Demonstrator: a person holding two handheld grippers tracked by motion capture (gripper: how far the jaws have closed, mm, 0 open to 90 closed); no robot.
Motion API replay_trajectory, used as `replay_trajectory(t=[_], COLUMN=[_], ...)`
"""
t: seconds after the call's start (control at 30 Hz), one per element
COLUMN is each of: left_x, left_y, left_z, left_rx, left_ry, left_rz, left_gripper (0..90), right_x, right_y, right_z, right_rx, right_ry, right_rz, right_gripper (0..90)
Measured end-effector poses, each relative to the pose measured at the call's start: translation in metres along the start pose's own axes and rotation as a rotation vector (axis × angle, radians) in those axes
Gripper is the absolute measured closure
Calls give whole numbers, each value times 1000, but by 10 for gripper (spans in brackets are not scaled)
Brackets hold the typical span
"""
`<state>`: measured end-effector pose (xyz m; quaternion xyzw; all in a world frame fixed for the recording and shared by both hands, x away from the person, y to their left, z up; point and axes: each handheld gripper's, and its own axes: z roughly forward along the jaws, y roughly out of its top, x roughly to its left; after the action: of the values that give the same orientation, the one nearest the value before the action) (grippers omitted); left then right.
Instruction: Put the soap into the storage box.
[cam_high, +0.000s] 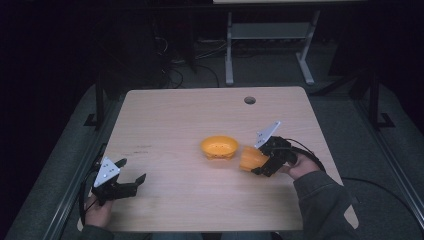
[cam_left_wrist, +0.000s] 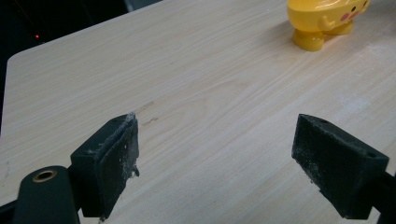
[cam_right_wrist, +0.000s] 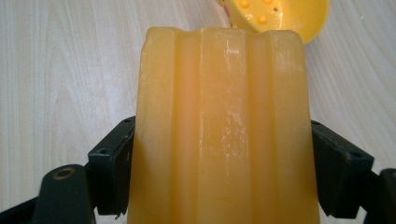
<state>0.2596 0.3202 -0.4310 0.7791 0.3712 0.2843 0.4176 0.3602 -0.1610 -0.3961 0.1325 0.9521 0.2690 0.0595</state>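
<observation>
The person's left hand (cam_high: 98, 210) sits at the near-left corner of the wooden table (cam_high: 175, 120), its left gripper (cam_high: 131, 171) held low and aimed toward the table's middle; the jaws stand spread wide with nothing but bare wood between them. The right forearm, in a grey sleeve (cam_high: 320, 200), reaches in from the near-right edge, and the right hand (cam_high: 298, 166) holds the right gripper (cam_high: 259, 159) angled leftward and away from the person; its jaws are clamped on either side of an orange ribbed cup (cam_high: 251, 158). The cup lies tipped over in the grip, its long axis running along the gripper's own line and its far end pointed at a yellow bowl (cam_high: 219, 147); in the right gripper view the cup (cam_right_wrist: 224, 130) rises straight up between the jaws, with the bowl's studded rim (cam_right_wrist: 280, 16) just beyond it. The bowl stands near the table's centre, just beside the cup; whether they touch I cannot tell. In the left gripper view the bowl (cam_left_wrist: 327, 18) shows small feet and a painted face.
</observation>
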Motion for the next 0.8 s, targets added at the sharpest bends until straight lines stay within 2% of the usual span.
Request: replay_trajectory(t=[0.43, 0.8], left_x=[0, 0], left_y=[0, 0], left_z=[0, -1], left_rx=[6, 0], left_ry=[-1, 0], left_rz=[4, -2], left_gripper=[142, 142], right_x=[-11, -21], right_y=[20, 37], right_z=[-3, -1], right_rx=[-27, -22], right_ry=[16, 22], right_rz=[-24, -46], right_gripper=[208, 208])
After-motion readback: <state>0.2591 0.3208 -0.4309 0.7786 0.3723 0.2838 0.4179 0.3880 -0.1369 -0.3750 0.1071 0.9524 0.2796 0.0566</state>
